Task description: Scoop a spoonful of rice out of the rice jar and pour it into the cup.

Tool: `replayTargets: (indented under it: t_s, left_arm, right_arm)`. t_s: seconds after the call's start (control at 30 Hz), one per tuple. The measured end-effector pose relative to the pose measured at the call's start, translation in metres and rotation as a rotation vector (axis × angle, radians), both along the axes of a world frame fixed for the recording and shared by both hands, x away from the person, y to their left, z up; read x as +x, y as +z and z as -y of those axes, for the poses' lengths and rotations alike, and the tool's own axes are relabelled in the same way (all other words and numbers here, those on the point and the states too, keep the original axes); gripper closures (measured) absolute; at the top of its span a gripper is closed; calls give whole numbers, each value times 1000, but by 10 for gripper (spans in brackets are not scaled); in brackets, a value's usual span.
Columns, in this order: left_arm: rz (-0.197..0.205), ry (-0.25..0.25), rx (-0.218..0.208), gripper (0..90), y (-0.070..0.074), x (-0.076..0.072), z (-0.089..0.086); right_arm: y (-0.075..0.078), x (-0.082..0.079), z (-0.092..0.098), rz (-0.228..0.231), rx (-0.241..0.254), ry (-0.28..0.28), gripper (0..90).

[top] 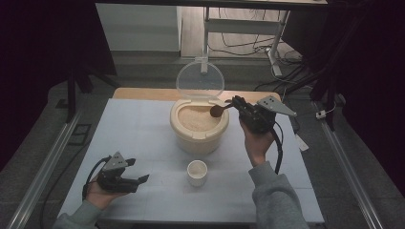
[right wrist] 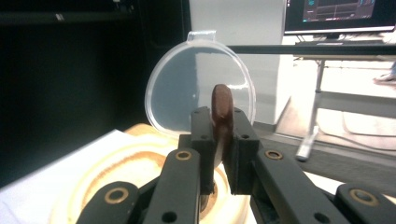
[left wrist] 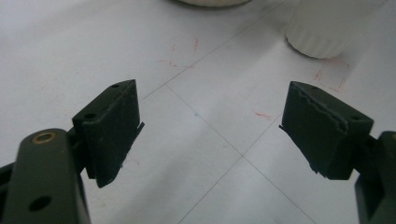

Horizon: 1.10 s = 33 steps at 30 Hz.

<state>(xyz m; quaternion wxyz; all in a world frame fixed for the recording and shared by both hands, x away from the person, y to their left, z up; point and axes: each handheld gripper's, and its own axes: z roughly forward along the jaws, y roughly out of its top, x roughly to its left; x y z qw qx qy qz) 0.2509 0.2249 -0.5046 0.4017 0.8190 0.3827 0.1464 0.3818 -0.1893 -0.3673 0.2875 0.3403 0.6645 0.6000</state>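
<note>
We hold the brown spoon (top: 218, 110) clamped in the right gripper (top: 237, 104) above the open rice container (top: 199, 125), frame centre. Scooping and filling the white cup (top: 197, 172) remain. Left gripper (top: 138, 180) idles, jaws apart.

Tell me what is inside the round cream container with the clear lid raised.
The cream container holds pale grain, probably rice. The brown wooden spoon hovers above it, held by the right gripper. Its depth stays hidden.
</note>
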Motion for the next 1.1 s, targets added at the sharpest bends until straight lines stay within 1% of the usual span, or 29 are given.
replayTargets:
  t_s: [0.1,0.23,0.3,0.4,0.5,0.53,0.57,0.63,0.67,0.7,0.83,0.87,0.9,1.07,1.1]
  left_arm:
    - [0,5,-3,189,0,0,-1]
    - [-2,7,-7,189,0,1,-2]
    - [-1,6,-5,189,0,1,-2]
    - [1,6,-9,189,0,0,-3]
    - [1,2,-7,189,0,0,-2]
    - [2,1,-7,189,0,0,-2]
    - [2,1,-6,189,0,0,-2]
    - [2,2,-6,189,0,0,-2]
    - [1,2,-6,189,0,1,-2]
    - [1,2,-5,189,0,1,-2]
    - [2,1,-2,189,0,0,-2]
    - [2,1,0,187,0,0,-1]
    - [2,1,1,187,0,1,-1]
    - [1,1,0,187,0,1,-2]
    - [1,2,0,187,0,1,-2]
  right_arm:
    - [0,-1,-5,16,-49,-8,829]
    - [-4,0,-12,14,-98,-13,828]
    - [-7,0,-16,6,-105,-7,828]
    - [-12,3,-21,-18,-93,0,829]
    - [-18,6,-21,-61,-50,7,828]
    - [-22,9,-20,-92,-16,7,828]
    - [-22,9,-20,-92,-16,7,828]
    - [-26,11,-18,-119,14,12,828]
    - [-30,13,-17,-154,50,12,828]
    - [-30,13,-17,-154,50,12,828]
    - [-37,18,-12,-210,137,10,825]
    - [-39,20,-9,-243,181,9,823]
    - [-39,20,-9,-243,181,9,823]
    - [-40,24,-5,-296,245,11,820]
    - [-42,26,-4,-333,292,23,820]
